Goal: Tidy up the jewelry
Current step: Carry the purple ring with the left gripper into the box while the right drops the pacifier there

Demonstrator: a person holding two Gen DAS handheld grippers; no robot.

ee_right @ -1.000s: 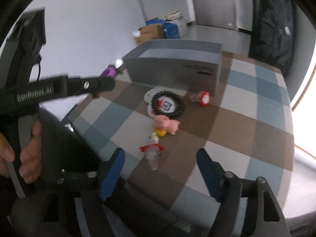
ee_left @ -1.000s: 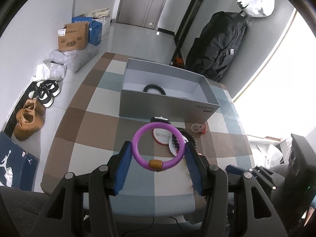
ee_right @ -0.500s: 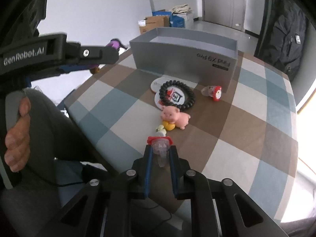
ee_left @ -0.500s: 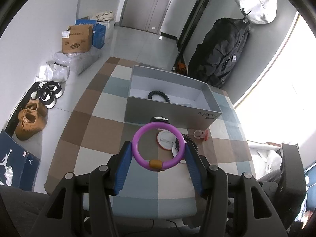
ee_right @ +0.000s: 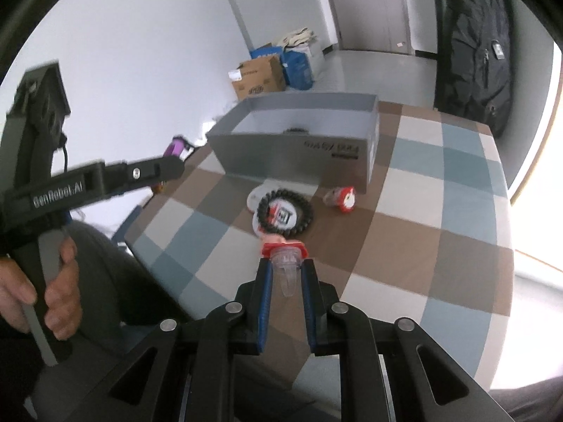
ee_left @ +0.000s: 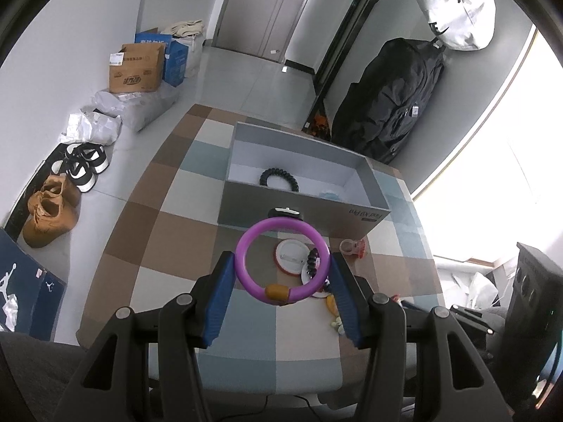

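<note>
Left wrist view: left gripper (ee_left: pixel 283 274) clamped on purple ring (ee_left: pixel 283 261), held above checkered worktop (ee_left: pixel 169 232); grey box (ee_left: pixel 302 190) beyond, black coil bracelet (ee_left: pixel 279 178) inside.

Right wrist view: right gripper (ee_right: pixel 285 274) closed on clear red-capped vial (ee_right: pixel 285 263), above worktop; second vial (ee_right: pixel 340 197) lying near box.

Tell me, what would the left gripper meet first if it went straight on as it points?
Probably the near wall of the grey box; the left gripper holds the purple ring before it, though depth is unclear.
</note>
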